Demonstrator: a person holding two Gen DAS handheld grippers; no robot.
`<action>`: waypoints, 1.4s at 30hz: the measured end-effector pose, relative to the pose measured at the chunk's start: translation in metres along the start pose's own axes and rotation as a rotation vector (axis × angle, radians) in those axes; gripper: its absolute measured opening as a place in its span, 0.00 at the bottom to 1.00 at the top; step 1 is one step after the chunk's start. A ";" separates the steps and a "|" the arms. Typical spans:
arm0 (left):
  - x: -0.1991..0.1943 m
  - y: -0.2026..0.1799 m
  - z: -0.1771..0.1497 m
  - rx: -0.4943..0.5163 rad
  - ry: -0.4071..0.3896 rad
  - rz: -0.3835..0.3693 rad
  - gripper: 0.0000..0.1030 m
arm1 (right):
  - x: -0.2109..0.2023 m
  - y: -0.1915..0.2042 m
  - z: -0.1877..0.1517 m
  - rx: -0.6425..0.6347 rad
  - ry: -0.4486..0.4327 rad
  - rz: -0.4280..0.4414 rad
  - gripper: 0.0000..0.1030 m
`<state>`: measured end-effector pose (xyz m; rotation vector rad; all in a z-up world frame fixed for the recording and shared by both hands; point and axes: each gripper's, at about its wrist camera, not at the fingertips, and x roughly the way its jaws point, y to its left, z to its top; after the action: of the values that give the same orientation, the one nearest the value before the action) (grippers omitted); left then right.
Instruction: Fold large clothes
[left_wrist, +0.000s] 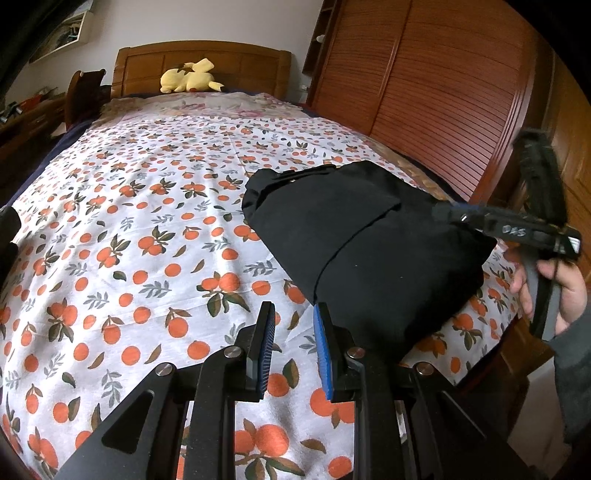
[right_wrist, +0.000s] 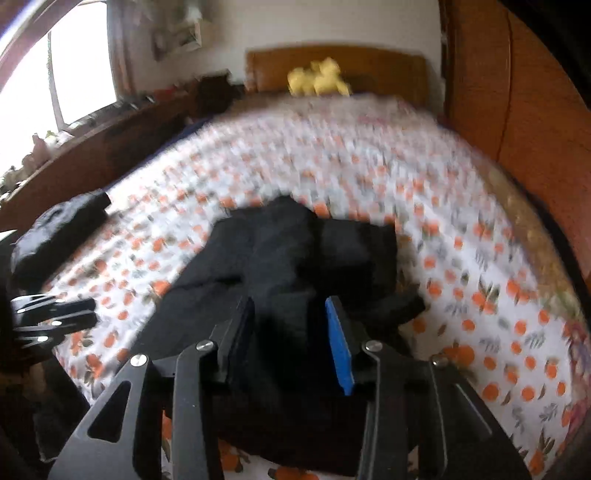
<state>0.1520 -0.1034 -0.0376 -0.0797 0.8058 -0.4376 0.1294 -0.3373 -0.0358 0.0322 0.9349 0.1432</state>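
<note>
Fold nearly done: left gripper (left_wrist: 293, 332) slightly parted on nothing, above the bedsheet (left_wrist: 147, 206).
Right gripper (right_wrist: 291, 332) apart astride a ridge of the black garment (left_wrist: 362, 240) bundled near the bed's right edge; probably needs flattening.

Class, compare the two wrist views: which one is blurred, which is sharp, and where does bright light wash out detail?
Left wrist view: sharp; the orange-print bedsheet and black garment are crisp, with fisheye bending at the edges. Right wrist view: motion-smeared across the sheet and yellow plush toy; the window at upper left is blown out white.
</note>
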 end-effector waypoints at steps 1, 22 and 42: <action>0.001 0.000 0.000 -0.002 0.001 0.000 0.21 | 0.005 -0.005 -0.003 0.021 0.023 0.024 0.39; 0.060 -0.008 0.052 0.055 0.002 -0.048 0.21 | -0.029 -0.056 -0.049 0.137 -0.014 -0.066 0.06; 0.164 -0.012 0.112 0.124 0.100 0.010 0.35 | -0.015 -0.073 -0.082 0.218 0.022 -0.114 0.69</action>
<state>0.3272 -0.1920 -0.0682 0.0618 0.8746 -0.4841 0.0627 -0.4142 -0.0785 0.1787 0.9683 -0.0649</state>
